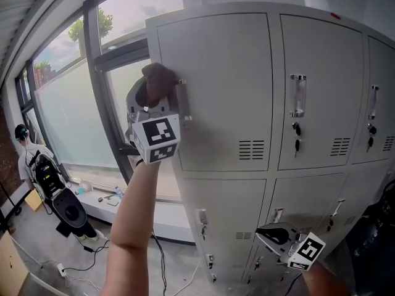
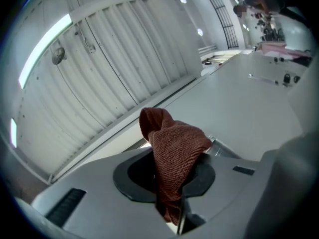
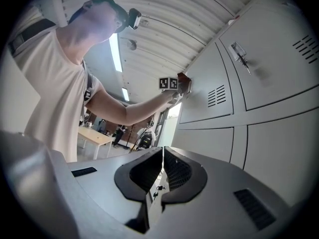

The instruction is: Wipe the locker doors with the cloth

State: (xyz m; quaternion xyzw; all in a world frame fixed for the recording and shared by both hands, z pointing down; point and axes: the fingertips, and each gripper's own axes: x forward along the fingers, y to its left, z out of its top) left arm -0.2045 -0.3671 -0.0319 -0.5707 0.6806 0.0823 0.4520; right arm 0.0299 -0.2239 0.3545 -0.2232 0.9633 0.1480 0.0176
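Observation:
My left gripper [image 1: 159,94] is raised to the upper left locker door [image 1: 216,85] and is shut on a reddish-brown cloth [image 1: 157,79], which touches the door's left part beside its handle [image 1: 182,100]. In the left gripper view the cloth [image 2: 172,156] bunches up between the jaws, with the grey door surface [image 2: 239,113] just beyond. My right gripper [image 1: 278,234] hangs low at the bottom right near the lower lockers, shut with nothing in it. The right gripper view shows its jaws closed together [image 3: 160,171], and the left gripper [image 3: 172,83] far off against the door.
Grey lockers [image 1: 321,91] fill the right, with handles and keys [image 1: 297,137]. A window [image 1: 80,91] stands left of the lockers. On the floor at the lower left are a mannequin-like figure [image 1: 28,147], black equipment [image 1: 68,208] and cables.

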